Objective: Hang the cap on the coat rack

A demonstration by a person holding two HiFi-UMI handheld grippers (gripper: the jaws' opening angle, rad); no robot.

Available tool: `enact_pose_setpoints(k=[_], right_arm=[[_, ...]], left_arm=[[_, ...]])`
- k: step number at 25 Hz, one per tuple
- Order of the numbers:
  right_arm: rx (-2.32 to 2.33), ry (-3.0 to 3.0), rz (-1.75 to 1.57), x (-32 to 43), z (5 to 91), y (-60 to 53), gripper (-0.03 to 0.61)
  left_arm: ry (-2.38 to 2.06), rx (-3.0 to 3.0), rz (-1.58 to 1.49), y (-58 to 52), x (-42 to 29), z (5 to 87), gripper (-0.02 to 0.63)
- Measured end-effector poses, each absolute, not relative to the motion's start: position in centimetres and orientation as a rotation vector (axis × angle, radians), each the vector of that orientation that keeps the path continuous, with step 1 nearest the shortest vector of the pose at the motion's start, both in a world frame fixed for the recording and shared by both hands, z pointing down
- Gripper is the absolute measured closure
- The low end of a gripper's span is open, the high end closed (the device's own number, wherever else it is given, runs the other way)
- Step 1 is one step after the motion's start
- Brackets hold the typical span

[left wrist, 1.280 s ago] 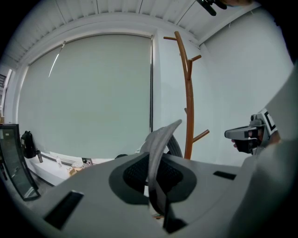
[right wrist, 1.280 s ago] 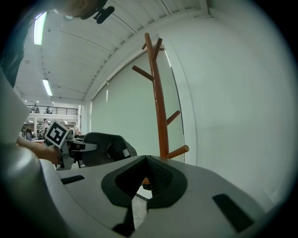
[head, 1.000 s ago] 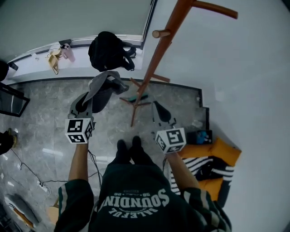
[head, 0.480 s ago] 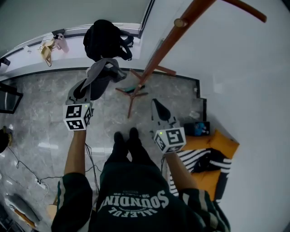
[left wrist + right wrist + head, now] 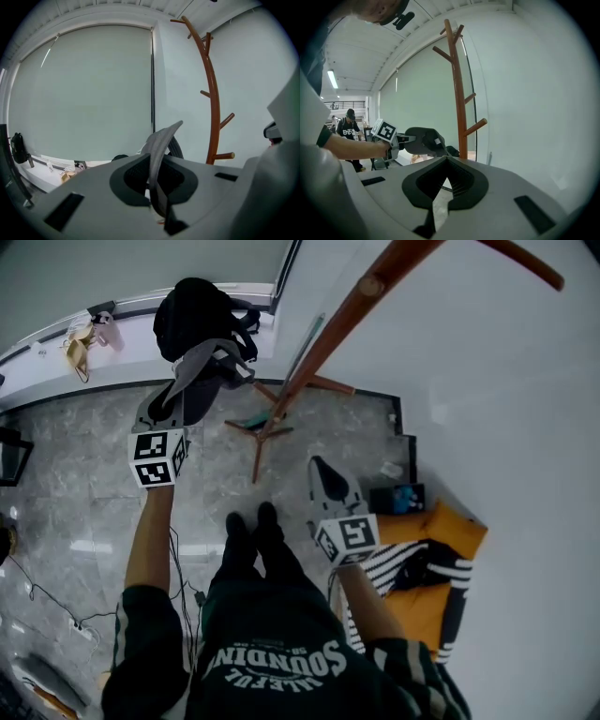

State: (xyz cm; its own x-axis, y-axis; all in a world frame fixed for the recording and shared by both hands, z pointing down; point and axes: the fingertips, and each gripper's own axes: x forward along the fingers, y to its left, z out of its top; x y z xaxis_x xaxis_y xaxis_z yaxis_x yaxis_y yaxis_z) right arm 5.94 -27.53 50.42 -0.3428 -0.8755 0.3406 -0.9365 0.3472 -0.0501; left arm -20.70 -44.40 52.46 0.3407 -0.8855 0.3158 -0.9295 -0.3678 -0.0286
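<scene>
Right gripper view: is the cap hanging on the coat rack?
No, the cap is clamped in the left gripper, left of the rack and on none of its pegs.

Corner of an office or work hall

A polished grey stone floor [image 5: 84, 512], bare white walls [image 5: 487, 381] and a wide drawn window blind [image 5: 93, 93] above a low ledge [image 5: 37, 371] holding a black backpack [image 5: 192, 310]. A wooden coat rack [image 5: 319, 343] stands in the corner, cables [image 5: 56, 607] trail across the floor, and a strip light [image 5: 333, 78] hangs on a high ceiling near another person [image 5: 347, 129].
</scene>
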Motion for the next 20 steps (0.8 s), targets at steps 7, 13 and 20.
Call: enact_pose_setpoints(k=[7, 13, 20], right_arm=[[1.631, -2.349, 0.376, 7.1, 50.7, -27.3, 0.580], [1.610, -2.333, 0.388, 6.8, 51.9, -26.8, 0.580], [1.592, -2.331, 0.388, 6.9, 52.7, -26.2, 0.580]], left_arm=[[-1.616, 2.479, 0.418, -44.9, -17.4, 52.9, 0.600], [-1.607, 2.494, 0.411, -42.9, -17.1, 54.0, 0.600], [-1.598, 2.494, 0.392, -39.1, -18.1, 56.1, 0.600]])
